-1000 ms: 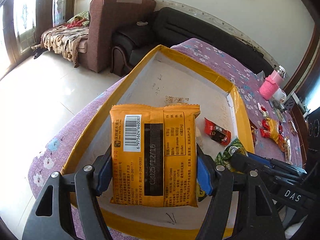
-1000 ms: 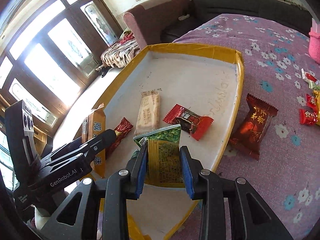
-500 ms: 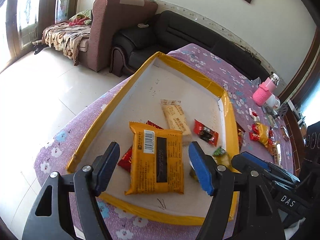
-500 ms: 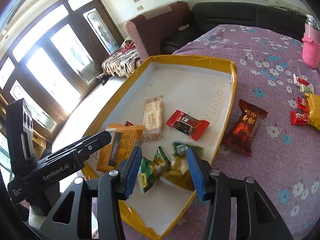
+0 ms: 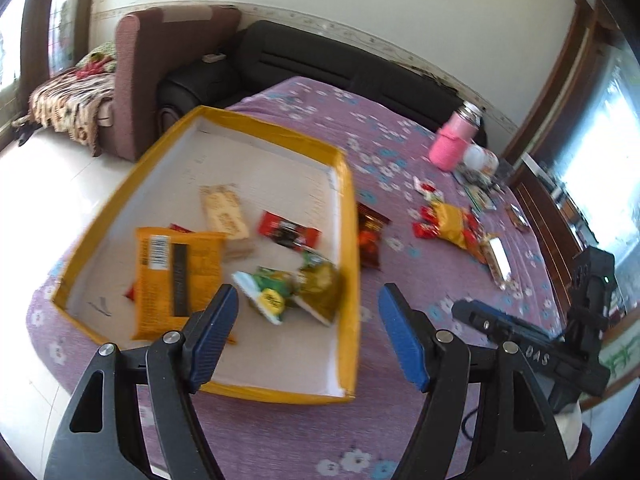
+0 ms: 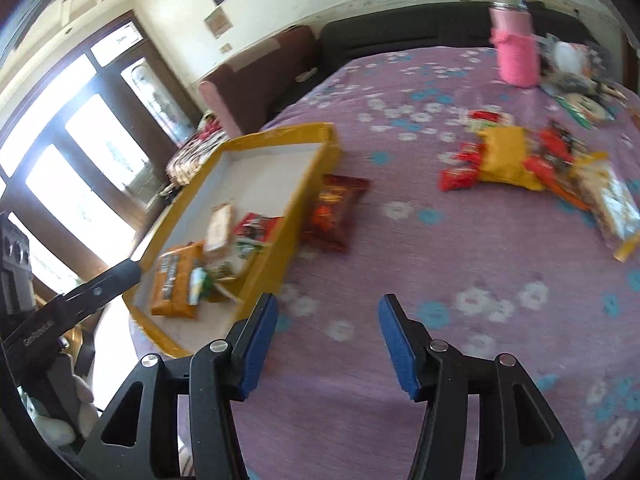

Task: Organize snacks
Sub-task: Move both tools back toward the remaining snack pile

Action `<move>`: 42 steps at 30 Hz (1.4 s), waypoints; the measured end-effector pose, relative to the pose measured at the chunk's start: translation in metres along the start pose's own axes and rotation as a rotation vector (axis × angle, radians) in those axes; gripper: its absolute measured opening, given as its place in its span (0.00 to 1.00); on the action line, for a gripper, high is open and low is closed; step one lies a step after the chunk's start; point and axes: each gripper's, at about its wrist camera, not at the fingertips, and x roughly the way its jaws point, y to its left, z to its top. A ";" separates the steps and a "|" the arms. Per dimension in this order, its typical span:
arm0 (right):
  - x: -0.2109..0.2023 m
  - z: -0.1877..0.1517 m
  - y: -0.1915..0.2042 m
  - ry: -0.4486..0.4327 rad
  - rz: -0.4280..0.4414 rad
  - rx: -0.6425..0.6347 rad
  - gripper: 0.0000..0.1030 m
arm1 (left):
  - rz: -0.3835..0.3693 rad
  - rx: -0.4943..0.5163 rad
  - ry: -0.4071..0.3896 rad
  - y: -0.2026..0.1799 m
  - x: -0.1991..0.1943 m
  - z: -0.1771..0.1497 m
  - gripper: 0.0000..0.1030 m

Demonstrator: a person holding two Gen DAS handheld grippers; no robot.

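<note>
A yellow-rimmed white tray [image 5: 347, 240] [image 6: 304, 184] lies on the purple flowered cloth. In it lie an orange packet [image 5: 176, 280] [image 6: 174, 280], green packets [image 5: 292, 288] [image 6: 218, 270], a beige biscuit bar [image 5: 224, 212] and a red candy [image 5: 288, 234]. A dark red packet [image 5: 370, 236] [image 6: 334, 212] lies just outside the tray's right rim. A heap of loose snacks [image 5: 456, 228] [image 6: 520, 160] lies further right. My left gripper [image 5: 308, 336] is open and empty above the tray's near edge. My right gripper [image 6: 328, 344] is open and empty over bare cloth.
A pink bottle [image 5: 454, 144] [image 6: 514, 52] and small items stand at the table's far right. A brown armchair [image 5: 160, 64] and a black sofa [image 5: 320, 64] stand behind the table. The right gripper's body [image 5: 532, 344] shows in the left wrist view.
Both grippers let go of their packets, the orange one and the green one, which now lie in the tray. Both have pulled back and swung right, away from the tray.
</note>
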 end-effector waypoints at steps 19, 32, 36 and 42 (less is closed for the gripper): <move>-0.026 0.021 -0.160 -0.104 -0.093 0.244 0.61 | -0.062 0.312 0.190 -0.111 0.128 0.043 0.70; -0.013 0.019 -0.178 -0.097 -0.035 0.288 0.61 | -0.320 0.308 0.356 -0.129 0.143 0.047 0.70; -0.015 0.016 -0.181 -0.114 -0.029 0.296 0.61 | -0.145 0.369 0.245 -0.128 0.134 0.054 0.71; -0.011 0.013 -0.186 -0.112 -0.017 0.313 0.61 | 0.148 0.536 0.221 -0.127 0.168 0.049 0.71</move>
